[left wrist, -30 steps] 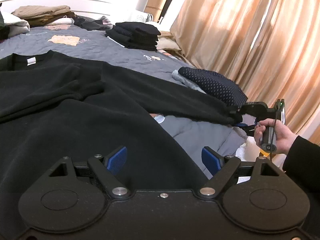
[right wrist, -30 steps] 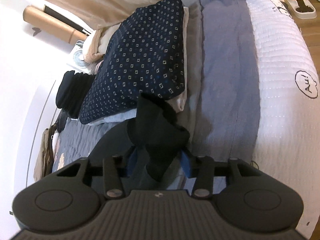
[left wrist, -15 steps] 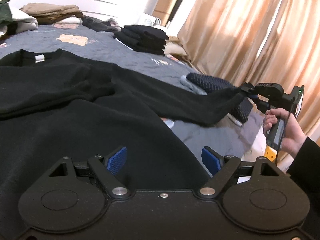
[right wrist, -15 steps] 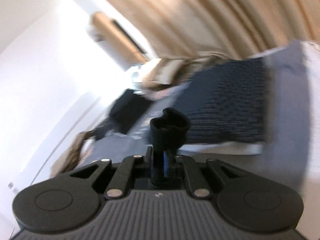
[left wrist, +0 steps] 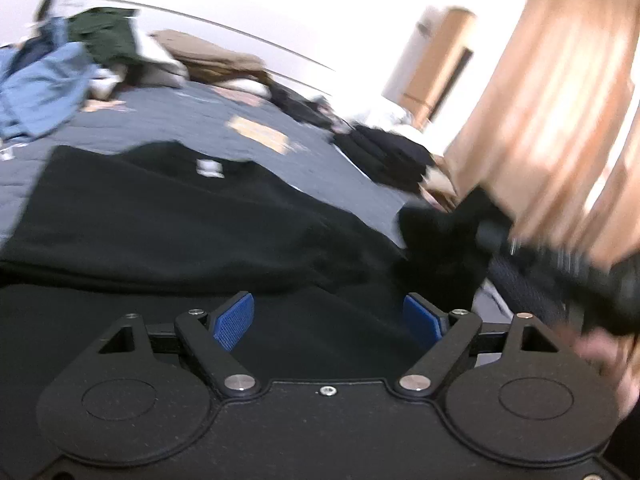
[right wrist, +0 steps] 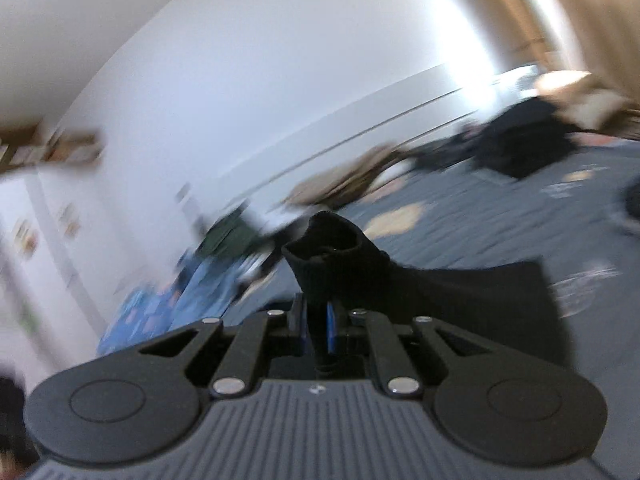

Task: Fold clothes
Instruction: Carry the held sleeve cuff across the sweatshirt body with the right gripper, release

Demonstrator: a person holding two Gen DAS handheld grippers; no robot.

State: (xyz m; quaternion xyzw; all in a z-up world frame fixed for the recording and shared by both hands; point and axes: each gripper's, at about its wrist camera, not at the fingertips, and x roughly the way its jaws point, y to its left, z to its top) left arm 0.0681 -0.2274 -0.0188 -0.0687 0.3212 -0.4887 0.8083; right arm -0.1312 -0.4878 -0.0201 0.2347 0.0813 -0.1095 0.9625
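Swinging inward, right claw (right wrist: 317, 328) still pinches sleeve (right wrist: 332, 248).

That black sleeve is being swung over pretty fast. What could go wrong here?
The right gripper pinches only the cuff of the sleeve, so it might slip out mid-swing. The left gripper is open above the black sweater, pinning nothing, so the pull could drag the body askew.
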